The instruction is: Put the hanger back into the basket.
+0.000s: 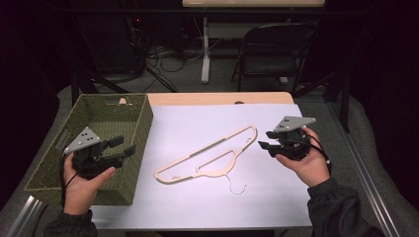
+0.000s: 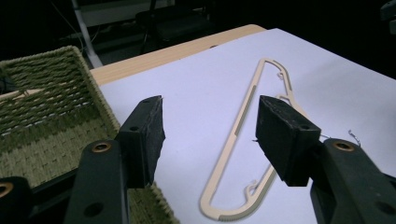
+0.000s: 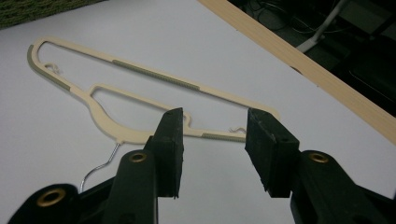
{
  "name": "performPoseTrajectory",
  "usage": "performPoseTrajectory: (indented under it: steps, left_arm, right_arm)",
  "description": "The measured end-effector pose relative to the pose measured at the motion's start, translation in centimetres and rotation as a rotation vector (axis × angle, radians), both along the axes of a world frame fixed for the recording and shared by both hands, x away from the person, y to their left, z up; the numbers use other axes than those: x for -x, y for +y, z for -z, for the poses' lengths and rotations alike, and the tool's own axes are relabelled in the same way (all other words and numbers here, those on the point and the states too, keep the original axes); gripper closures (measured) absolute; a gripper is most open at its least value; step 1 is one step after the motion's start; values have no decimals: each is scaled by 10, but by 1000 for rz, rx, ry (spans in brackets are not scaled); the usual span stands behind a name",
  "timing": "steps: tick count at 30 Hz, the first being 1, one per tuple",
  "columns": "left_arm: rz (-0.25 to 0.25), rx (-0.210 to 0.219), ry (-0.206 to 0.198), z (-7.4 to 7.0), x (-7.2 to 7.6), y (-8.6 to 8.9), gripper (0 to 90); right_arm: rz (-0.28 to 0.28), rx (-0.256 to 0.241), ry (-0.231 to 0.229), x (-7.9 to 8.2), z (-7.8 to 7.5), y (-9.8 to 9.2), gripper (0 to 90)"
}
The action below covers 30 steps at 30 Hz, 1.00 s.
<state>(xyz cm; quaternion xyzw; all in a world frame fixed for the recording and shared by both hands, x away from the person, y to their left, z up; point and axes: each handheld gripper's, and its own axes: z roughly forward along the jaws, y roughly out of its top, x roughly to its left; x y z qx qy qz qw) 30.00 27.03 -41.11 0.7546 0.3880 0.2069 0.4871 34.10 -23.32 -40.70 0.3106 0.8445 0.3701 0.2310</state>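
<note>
Two grippers hover apart, jaws open and empty: left gripper [image 1: 123, 144] over the basket's [image 1: 141, 129] right edge; right gripper [image 1: 265, 139] beside the hanger [image 1: 207, 157] mid-table.

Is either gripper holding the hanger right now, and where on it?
No. Both the left gripper and right gripper are open, apart from the hanger lying on the table.

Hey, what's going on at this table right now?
A person holds a two-jaw gripper in each hand over a table covered with a white sheet. A cream plastic clothes hanger with a thin wire hook lies flat on the sheet, untouched. The left gripper hovers open above the edge of a green woven basket, while the right gripper hovers open beside the hanger's far end. Neither is gripping anything yet.
</note>
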Motion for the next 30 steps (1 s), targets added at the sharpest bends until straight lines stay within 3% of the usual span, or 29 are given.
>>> performPoseTrajectory:
  steps: [4,9,17,18,27,28,29,30]
  left_arm:
    - [23,-3,4,0,-2,-9,443]
    - [60,-16,18,1,-3,-20,459]
    - [64,3,17,5,-4,-21,458]
    - [61,7,16,6,-4,-20,458]
    - [52,12,12,7,0,-12,443]
    - [46,10,12,7,1,-9,440]
    - [46,10,12,7,1,-9,439]
    - [40,14,14,8,2,-5,435]
  right_arm:
    - [-42,19,8,-6,-3,10,583]
    - [-77,83,14,-12,-6,21,599]
    - [-130,80,52,-27,-23,29,602]
    - [-149,103,76,-33,-25,33,605]
    - [-213,168,122,-57,-12,52,606]
    - [-232,187,143,-63,-10,57,585]
    - [-232,187,143,-63,-10,57,585]
    - [-234,179,173,-69,-6,63,534]
